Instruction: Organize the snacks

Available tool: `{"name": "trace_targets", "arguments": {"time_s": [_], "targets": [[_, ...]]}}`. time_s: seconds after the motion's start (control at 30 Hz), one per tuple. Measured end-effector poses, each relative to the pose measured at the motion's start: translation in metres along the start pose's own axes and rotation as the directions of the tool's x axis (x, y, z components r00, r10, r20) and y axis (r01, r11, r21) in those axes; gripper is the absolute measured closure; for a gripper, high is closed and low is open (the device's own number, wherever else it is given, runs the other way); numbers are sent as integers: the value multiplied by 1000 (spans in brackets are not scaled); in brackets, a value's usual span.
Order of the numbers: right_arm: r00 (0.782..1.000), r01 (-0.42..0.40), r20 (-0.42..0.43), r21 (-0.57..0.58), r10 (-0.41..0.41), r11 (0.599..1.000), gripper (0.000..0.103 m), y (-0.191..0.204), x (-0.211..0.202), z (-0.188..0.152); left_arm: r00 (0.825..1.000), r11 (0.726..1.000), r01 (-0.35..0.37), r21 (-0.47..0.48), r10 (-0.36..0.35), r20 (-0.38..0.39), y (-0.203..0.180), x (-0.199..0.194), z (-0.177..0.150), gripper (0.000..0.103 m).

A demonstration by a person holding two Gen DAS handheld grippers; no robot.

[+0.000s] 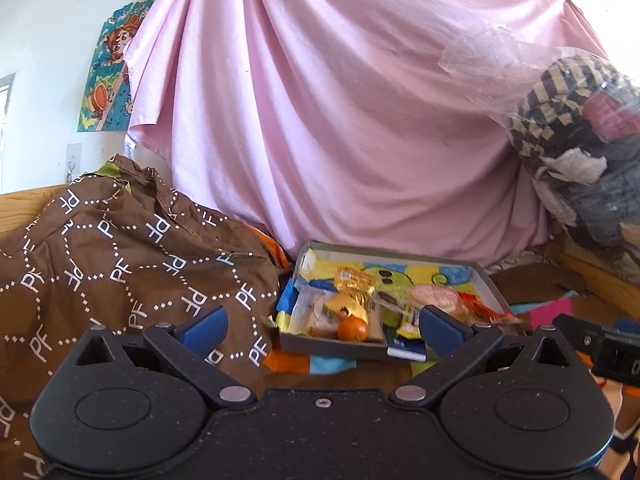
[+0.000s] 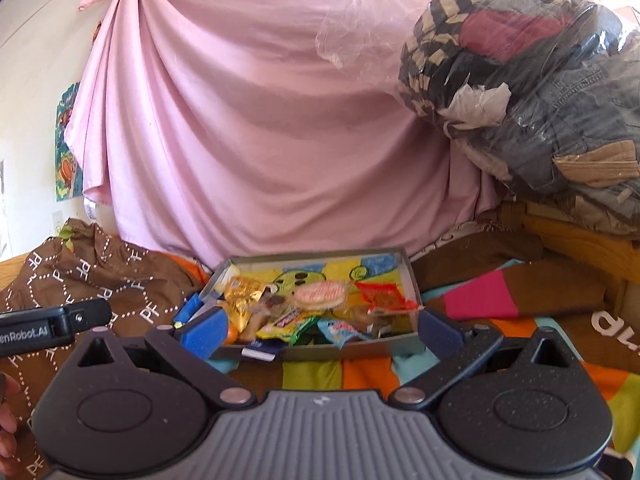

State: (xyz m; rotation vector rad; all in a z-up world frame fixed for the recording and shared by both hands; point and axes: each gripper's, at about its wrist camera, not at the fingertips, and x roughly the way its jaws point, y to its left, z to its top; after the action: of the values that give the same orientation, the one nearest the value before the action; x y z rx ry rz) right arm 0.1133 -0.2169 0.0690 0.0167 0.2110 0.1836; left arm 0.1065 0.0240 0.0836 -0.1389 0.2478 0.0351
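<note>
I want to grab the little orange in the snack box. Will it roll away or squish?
The orange looks round and smooth, so it would probably roll if nudged. It sits against the box front wall with wrappers beside it, which may hold it. It looks firm, so a gentle squeeze likely won't squish it.

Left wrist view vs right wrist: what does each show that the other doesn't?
Only the left wrist view: the small orange fruit at the box's near edge in plain sight, and most of the cartoon poster on the wall.

Only the right wrist view: the green candy wrapper and light blue packet near the front of the box, plus part of a hand at the left edge.

Both: the shallow snack box, the gold foil pack, the pink sheet, the brown patterned cloth, and open, empty tongs.
</note>
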Motion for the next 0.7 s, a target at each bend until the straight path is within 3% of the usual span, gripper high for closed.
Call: {"name": "trace_targets", "arguments": {"time_s": [0.37,0.7], "targets": [[1000,0,23,-36,1,999,0,17,-25,-6,1000,1000,1,7,0,-5,10,-23,-17,1],[1000,24,4,-56,-24,998,0,22,-30,-23,997,999,-12,40,15,-71,22,-35,-45,1]]}}
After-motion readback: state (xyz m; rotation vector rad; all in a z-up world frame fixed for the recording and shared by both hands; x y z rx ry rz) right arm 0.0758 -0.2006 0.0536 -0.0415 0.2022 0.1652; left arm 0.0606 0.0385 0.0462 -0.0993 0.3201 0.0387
